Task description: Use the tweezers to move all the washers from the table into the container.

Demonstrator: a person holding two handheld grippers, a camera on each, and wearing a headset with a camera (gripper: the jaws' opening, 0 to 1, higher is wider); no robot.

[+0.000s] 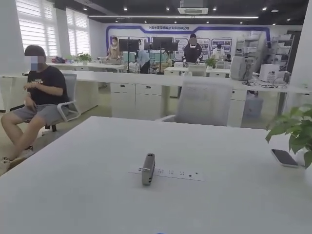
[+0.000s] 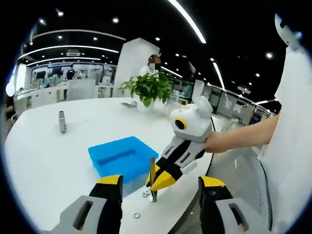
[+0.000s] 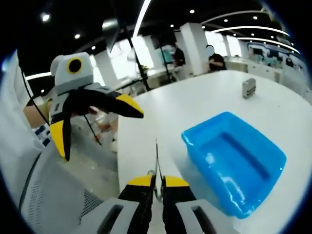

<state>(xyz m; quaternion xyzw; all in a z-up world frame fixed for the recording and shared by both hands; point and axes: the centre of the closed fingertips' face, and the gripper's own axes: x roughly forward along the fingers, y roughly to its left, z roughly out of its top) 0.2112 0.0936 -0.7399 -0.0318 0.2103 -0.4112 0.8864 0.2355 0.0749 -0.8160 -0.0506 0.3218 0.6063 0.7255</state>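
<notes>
We hold tweezers over the washers

Our right claw [image 3: 157,181] pinches the tweezers [image 3: 157,158], their long axis steep, tips just above two washers [image 2: 146,194] on the worktop [image 2: 48,161] beside the blue container [image 2: 139,170]. The left claw [image 2: 161,180] is spread (holding nothing).

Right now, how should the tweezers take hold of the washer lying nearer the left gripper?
Pinch the washer across its rim, one tip of the tweezers through the hole, coming down from above: it looks to lie flat on the table, so its thin edge offers little purchase from the side.
</notes>
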